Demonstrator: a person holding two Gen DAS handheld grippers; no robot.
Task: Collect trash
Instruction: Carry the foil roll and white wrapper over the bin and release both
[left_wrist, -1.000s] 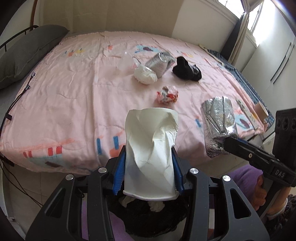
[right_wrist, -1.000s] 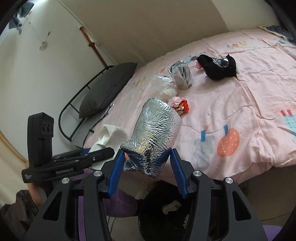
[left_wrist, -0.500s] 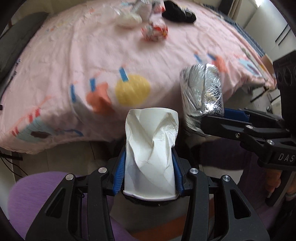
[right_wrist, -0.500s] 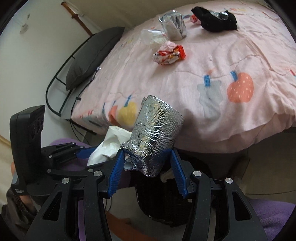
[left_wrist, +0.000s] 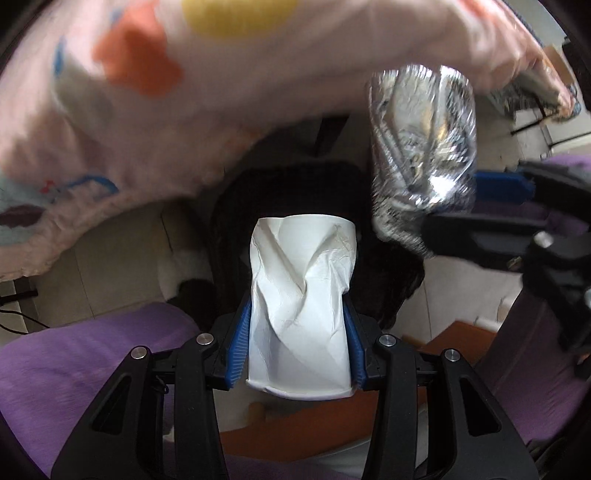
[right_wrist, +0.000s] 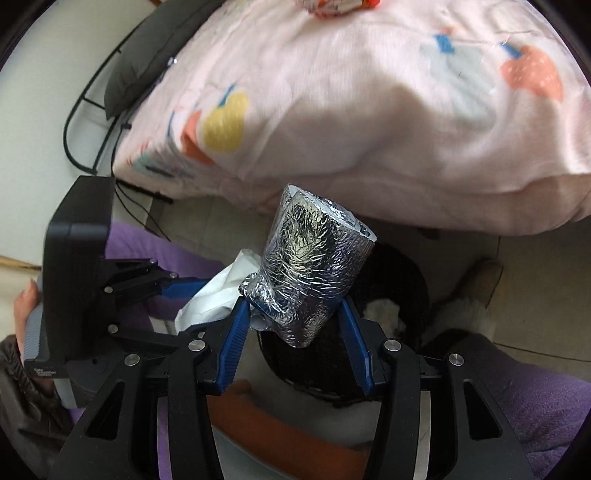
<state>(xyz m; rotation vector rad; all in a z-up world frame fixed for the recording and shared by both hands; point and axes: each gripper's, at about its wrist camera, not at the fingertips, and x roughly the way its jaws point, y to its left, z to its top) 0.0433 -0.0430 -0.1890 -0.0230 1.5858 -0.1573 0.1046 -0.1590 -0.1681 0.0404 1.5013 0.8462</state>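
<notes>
Left gripper (left_wrist: 299, 332) clamps a crumpled white paper cup (left_wrist: 301, 306) between its blue pads; jaws narrow, pressing both flanks, cup standing straight out along the fingers, rim end nearest the camera. Gripper aims down. Directly beyond the cup: a black bin (left_wrist: 295, 192) on the pale floor, just off the bed's edge.

Right gripper (right_wrist: 295, 325) is closed on a foil-wrapped cup (right_wrist: 310, 273); pads bear on its lower part, body tilted up and to the right, open mouth away from the camera. The black bin sits below and behind it, partly hidden.

From the left wrist view the foil-wrapped cup shows upper right, near the white paper cup but apart from it. From the right wrist view the white cup lies just left of the foil one.

Pink patterned bedspread (right_wrist: 369, 110) fills the top of both views, overhanging the bed's edge. Purple fabric (left_wrist: 92, 362) low in frame. A crumpled wrapper (right_wrist: 332, 5) rests on the bedspread at the top edge.
</notes>
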